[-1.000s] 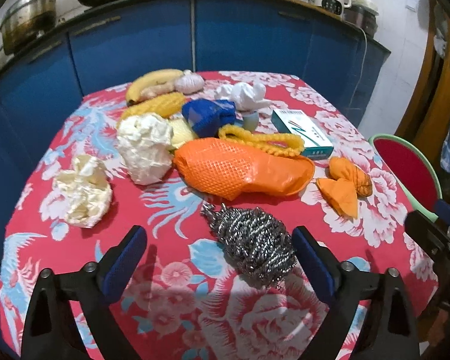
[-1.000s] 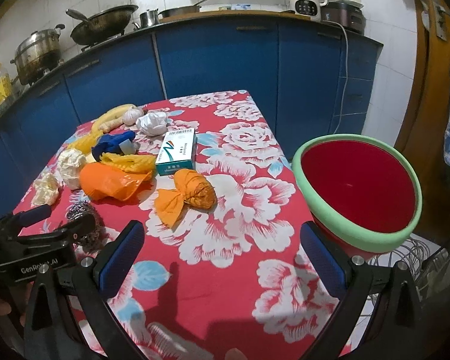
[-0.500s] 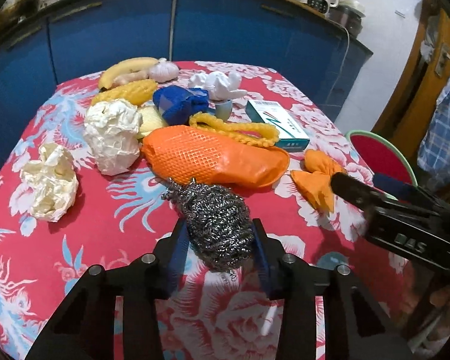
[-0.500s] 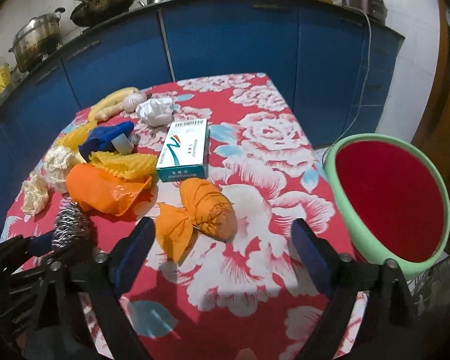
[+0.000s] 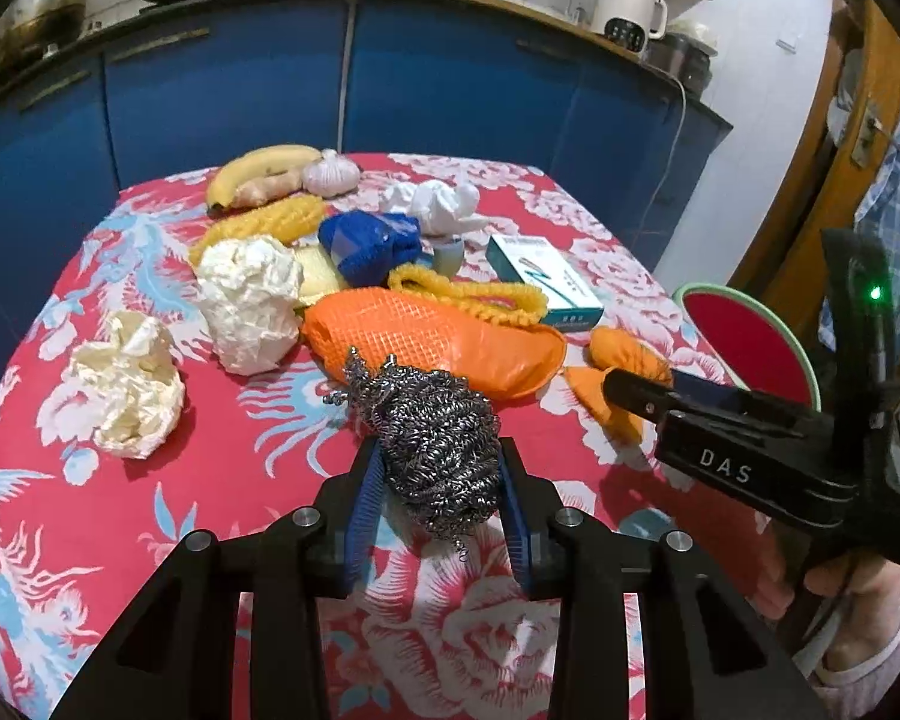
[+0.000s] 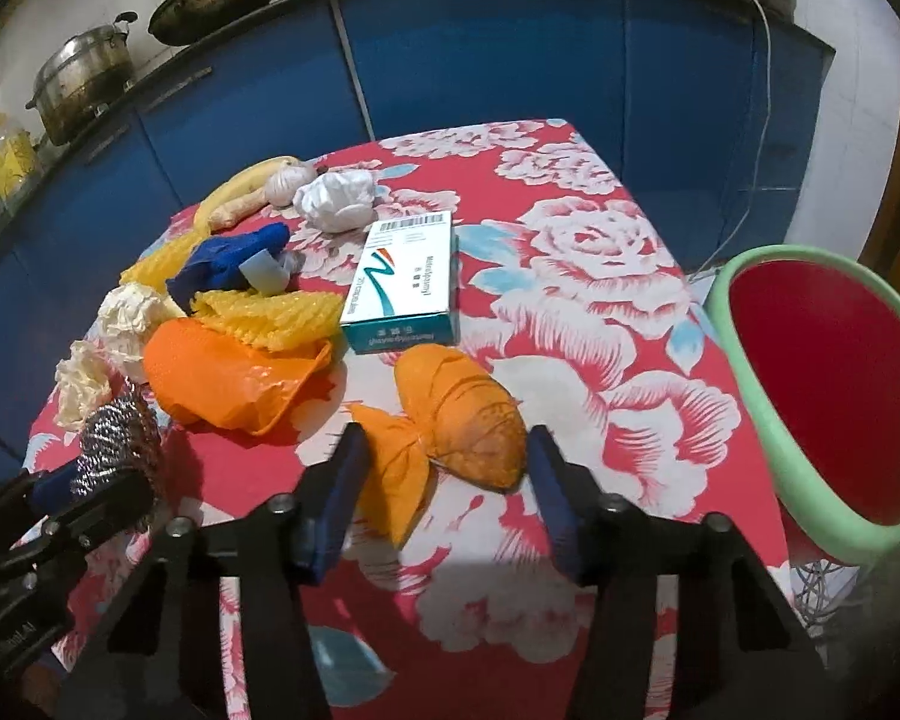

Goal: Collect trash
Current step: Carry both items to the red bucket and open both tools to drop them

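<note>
My left gripper (image 5: 441,480) is shut on a steel wool scrubber (image 5: 432,438) and holds it just above the red floral tablecloth (image 5: 150,492); the scrubber also shows in the right wrist view (image 6: 120,438). My right gripper (image 6: 447,456) is open, its fingers on either side of a tied orange bag (image 6: 462,420), not touching it. A red bin with a green rim (image 6: 834,384) stands off the table's right edge. Other trash lies behind: an orange mesh bag (image 5: 426,342), crumpled white papers (image 5: 249,300), a blue bag (image 5: 369,243), yellow foam netting (image 5: 468,294).
A teal and white box (image 6: 405,288), a banana (image 5: 258,168), ginger and garlic (image 5: 330,171) lie at the back of the table. Blue cabinets (image 5: 450,78) with pots and a kettle stand behind. A door is at the right.
My left gripper moved onto the steel wool, closed on it and lifted it slightly. My right gripper moved forward and narrowed around the tied orange bag.
</note>
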